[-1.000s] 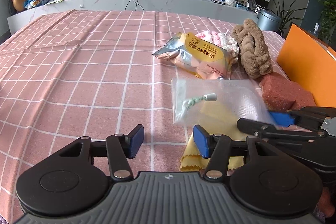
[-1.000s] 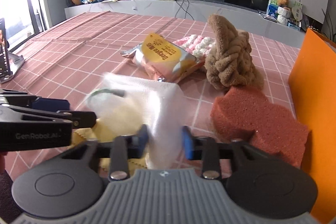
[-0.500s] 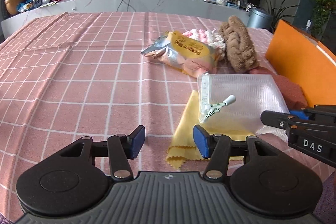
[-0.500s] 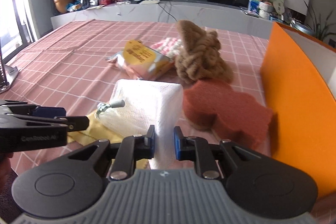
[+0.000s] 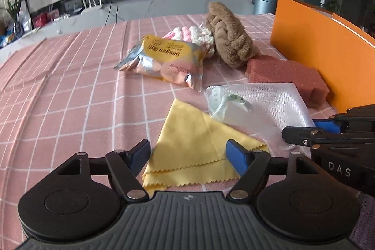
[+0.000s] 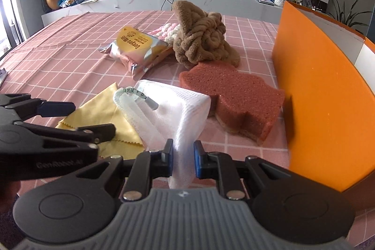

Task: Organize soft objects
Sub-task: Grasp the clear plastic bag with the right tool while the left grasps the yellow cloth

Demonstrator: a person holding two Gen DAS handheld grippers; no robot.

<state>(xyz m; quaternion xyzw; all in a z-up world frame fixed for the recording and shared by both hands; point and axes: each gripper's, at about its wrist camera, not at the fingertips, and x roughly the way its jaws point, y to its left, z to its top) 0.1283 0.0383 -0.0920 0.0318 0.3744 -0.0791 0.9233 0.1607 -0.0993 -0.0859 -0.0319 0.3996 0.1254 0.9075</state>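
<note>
A white mesh bag (image 6: 173, 107) with a zipper pull lies on the pink checked tablecloth; it also shows in the left wrist view (image 5: 260, 107). My right gripper (image 6: 183, 157) is shut on the mesh bag's near corner. A folded yellow cloth (image 5: 194, 144) lies partly under the bag, right in front of my left gripper (image 5: 188, 156), which is open and empty. The yellow cloth (image 6: 103, 114) also shows at the left of the right wrist view. The left gripper (image 6: 77, 118) appears there too.
A red-brown sponge (image 6: 234, 95), a brown plush towel (image 6: 201, 39), a pink-white knitted piece (image 5: 189, 35) and a yellow-silver snack pack (image 5: 164, 57) lie beyond. An orange box (image 6: 323, 90) stands at the right edge.
The mesh bag came down from its lifted position and now rests over the yellow cloth, pulled rightward toward the sponge. My left gripper shifted closer to the yellow cloth.
</note>
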